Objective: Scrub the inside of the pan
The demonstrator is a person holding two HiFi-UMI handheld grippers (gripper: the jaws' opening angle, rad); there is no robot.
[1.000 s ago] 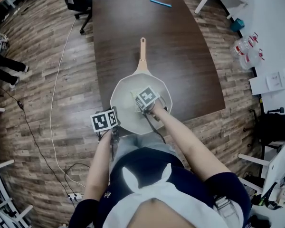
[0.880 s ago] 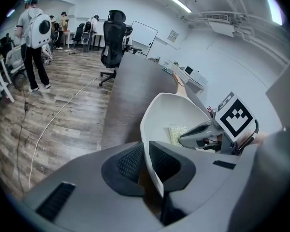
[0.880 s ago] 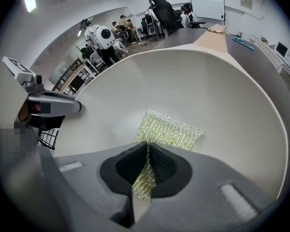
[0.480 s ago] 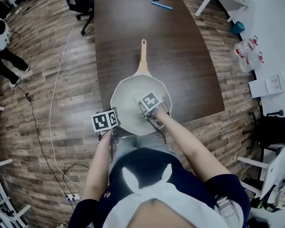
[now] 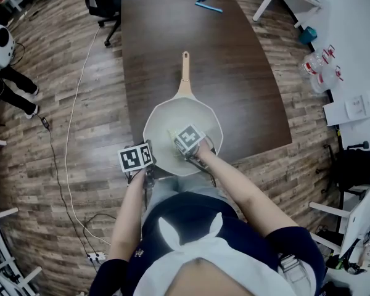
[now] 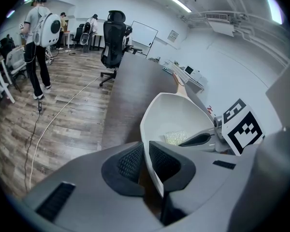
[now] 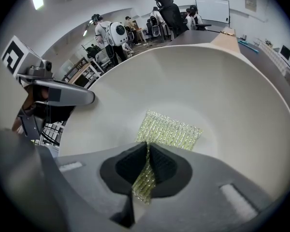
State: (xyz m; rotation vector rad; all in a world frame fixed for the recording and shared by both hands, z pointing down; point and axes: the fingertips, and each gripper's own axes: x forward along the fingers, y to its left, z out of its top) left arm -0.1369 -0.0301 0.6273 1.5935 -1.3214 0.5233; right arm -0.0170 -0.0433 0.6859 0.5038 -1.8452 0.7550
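The right tool [image 7: 147,164], clamped on the glittery yellow scrub cloth [image 7: 173,129], has slid a little across the pan floor toward the person, and the cloth trails flat just ahead of its tips. The left tool [image 6: 146,161] stays pinched on the near rim of the pan [image 6: 181,114], steadying it on the table [image 5: 234,54]. The scrubbing looks mid-stroke, with more of the pan floor left to cover.

Black office chair [image 5: 105,4], blue tool [image 5: 208,5]
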